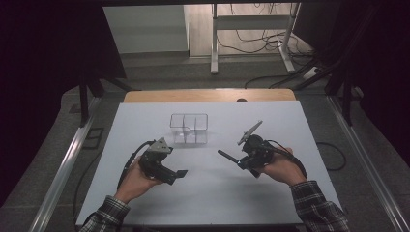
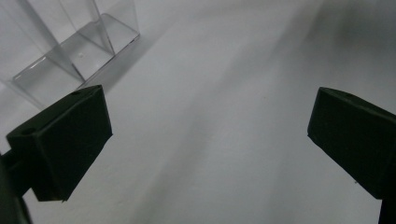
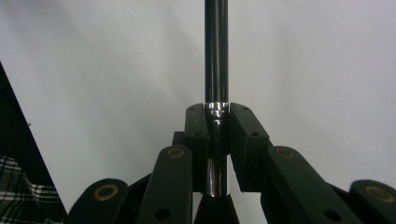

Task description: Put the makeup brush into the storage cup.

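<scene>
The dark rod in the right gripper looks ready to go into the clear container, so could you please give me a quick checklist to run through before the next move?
1. Right gripper shut on the dark rod: ok.
2. Rod sits centred and straight between the jaws in the right gripper view: ok.
3. Left gripper open with nothing between its jaws: ok.
4. Clear divided container stands upright on the white table, apart from both grippers: ok.
5. Container compartments free of contents: they look empty, ok.
6. Whether the rod fits a compartment: cannot tell.
</scene>
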